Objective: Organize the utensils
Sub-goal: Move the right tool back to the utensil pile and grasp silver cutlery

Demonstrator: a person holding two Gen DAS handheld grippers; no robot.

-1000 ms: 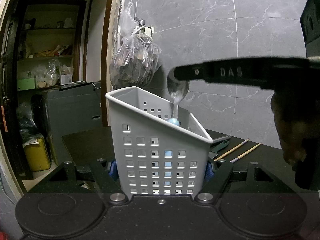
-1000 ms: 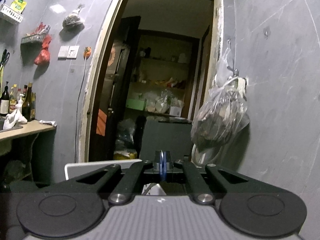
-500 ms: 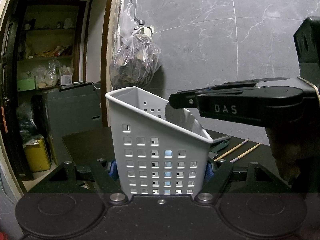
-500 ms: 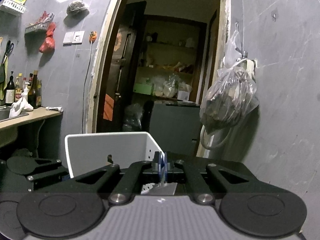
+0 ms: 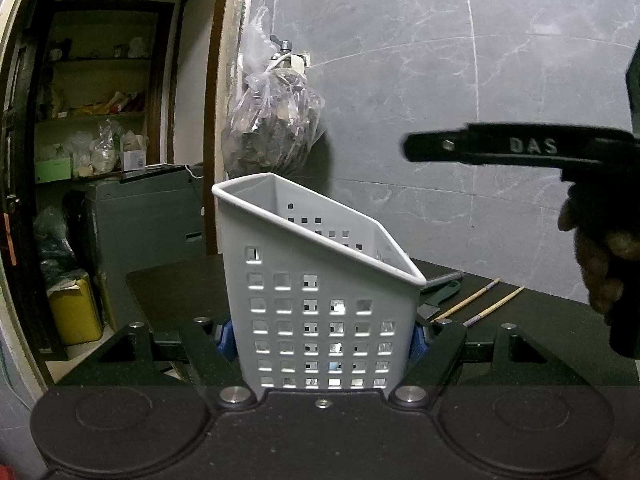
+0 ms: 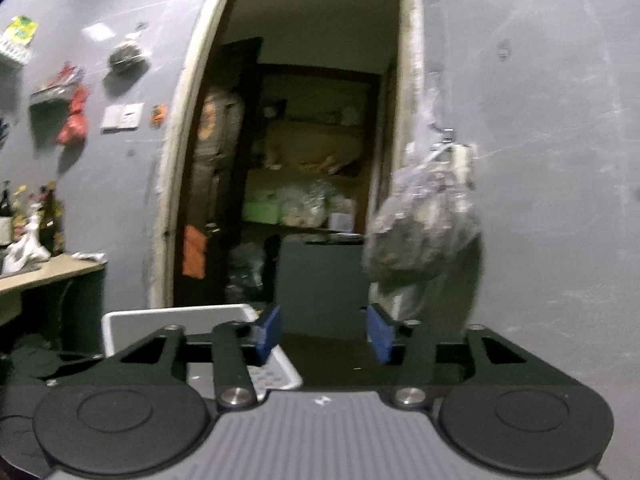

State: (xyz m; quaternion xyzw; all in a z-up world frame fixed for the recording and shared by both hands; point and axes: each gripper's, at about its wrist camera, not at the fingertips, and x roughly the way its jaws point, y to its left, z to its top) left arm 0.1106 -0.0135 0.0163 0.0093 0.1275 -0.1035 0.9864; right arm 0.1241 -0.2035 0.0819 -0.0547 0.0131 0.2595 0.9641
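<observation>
basket first: the white perforated plastic utensil basket (image 5: 320,304) stands upright on the dark tabletop (image 5: 176,292), and my left gripper (image 5: 322,336) is clamped across its lower walls, blue pads pressed in at 9 and 3 o'clock of its base. a second ago a metal spoon hung bowl-up over the rim, pinched in my right gripper (image 6: 323,334); now no spoon shows above the rim, only pale glints through the holes low down, so i judge it has dropped inside. the right gripper's jaws are opening with nothing between the blue pads (image 6: 267,334), and in the left view it has pulled away toward 3 o'clock, clear of the basket mouth. in the right view the basket's rim (image 6: 176,314) sits at about 8 o'clock, low and left. that reads to me as one utensil delivered. beyond the basket at 4 o'clock, two wooden chopsticks (image 5: 472,300) and a dark-handled tool (image 5: 440,292) lie on the table, likely next. behind, a clear plastic bag (image 5: 272,136) hangs on the grey marbled wall.
</observation>
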